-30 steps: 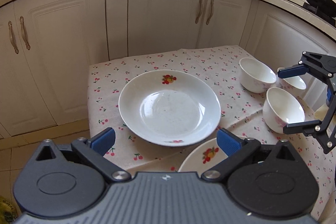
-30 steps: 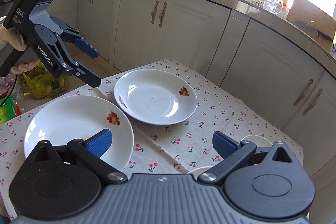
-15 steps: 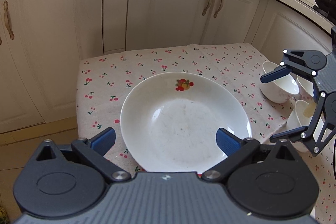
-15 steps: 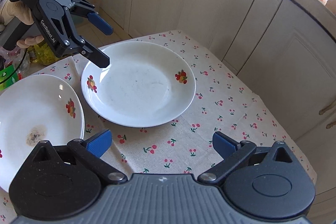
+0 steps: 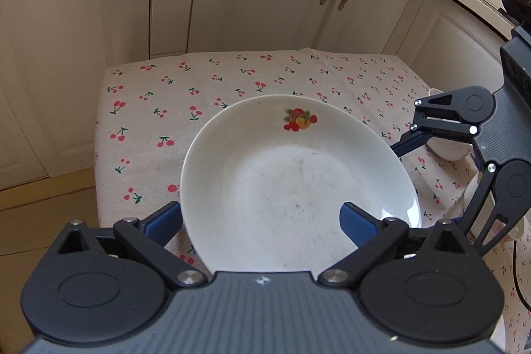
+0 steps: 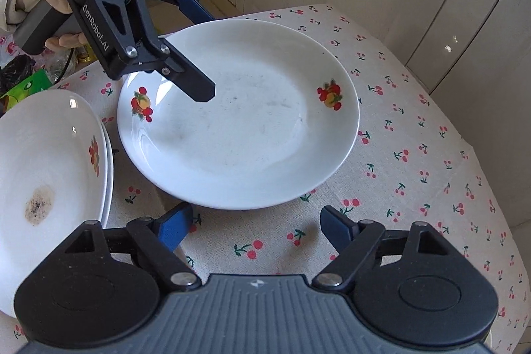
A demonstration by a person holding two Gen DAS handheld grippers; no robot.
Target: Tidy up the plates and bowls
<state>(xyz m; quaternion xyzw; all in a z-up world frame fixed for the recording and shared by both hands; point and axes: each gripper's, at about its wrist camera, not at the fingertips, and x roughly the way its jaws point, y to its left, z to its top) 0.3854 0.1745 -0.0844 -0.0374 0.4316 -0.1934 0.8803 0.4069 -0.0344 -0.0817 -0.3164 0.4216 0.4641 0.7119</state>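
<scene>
**Jaws closing in around one plate**

Jaws of left gripper: open, just been narrowing, rim of plate between them, not yet pinched. Jaws of right gripper: open too, just been closing, only cherry cloth between, plate's edge just ahead. Plate flat on counter, mid-cloth, stacked plates just beside. Risk: pinching a glazed rim from one side only, so slipping or tipping; swinging into that stack or the bowl beyond, chipping both.
</scene>
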